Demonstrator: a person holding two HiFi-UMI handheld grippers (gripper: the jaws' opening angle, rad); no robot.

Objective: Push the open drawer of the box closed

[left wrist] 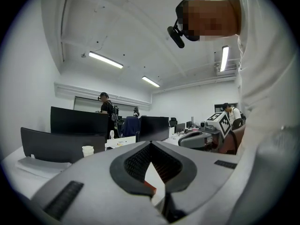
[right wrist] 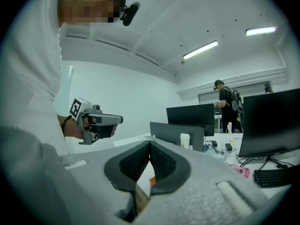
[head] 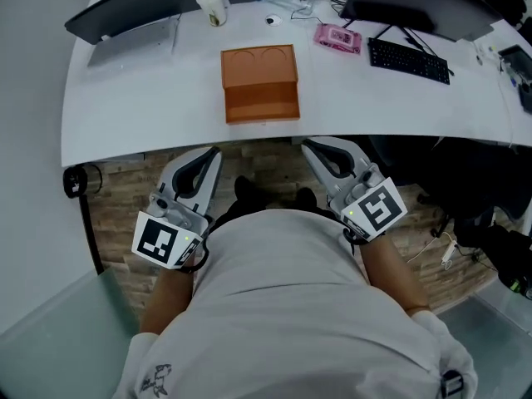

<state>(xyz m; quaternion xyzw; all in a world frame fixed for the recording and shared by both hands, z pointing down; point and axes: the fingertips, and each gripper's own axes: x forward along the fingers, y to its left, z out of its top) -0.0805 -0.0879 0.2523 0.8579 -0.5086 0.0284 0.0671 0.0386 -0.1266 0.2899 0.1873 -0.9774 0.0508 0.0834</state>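
Note:
An orange box (head: 258, 66) with two round hollows in its top stands mid-desk. Its drawer (head: 263, 105) is pulled out toward me. Both grippers are held close to my body, just short of the desk's near edge and apart from the box. My left gripper (head: 214, 151) points at the drawer's left side and my right gripper (head: 308, 146) at its right side. In the left gripper view the jaws (left wrist: 151, 143) meet at the tips with nothing held. The right gripper view shows the same: jaws (right wrist: 150, 141) shut and empty. A sliver of the orange box (left wrist: 149, 187) shows through the gap.
On the white desk (head: 150, 115) stand a paper cup (head: 210, 5), a pink packet (head: 337, 36), a black keyboard (head: 409, 59), a laptop (head: 133, 40) and dark monitors (head: 416, 2). Cables lie on the wooden floor at right. Other people stand at the back of the room.

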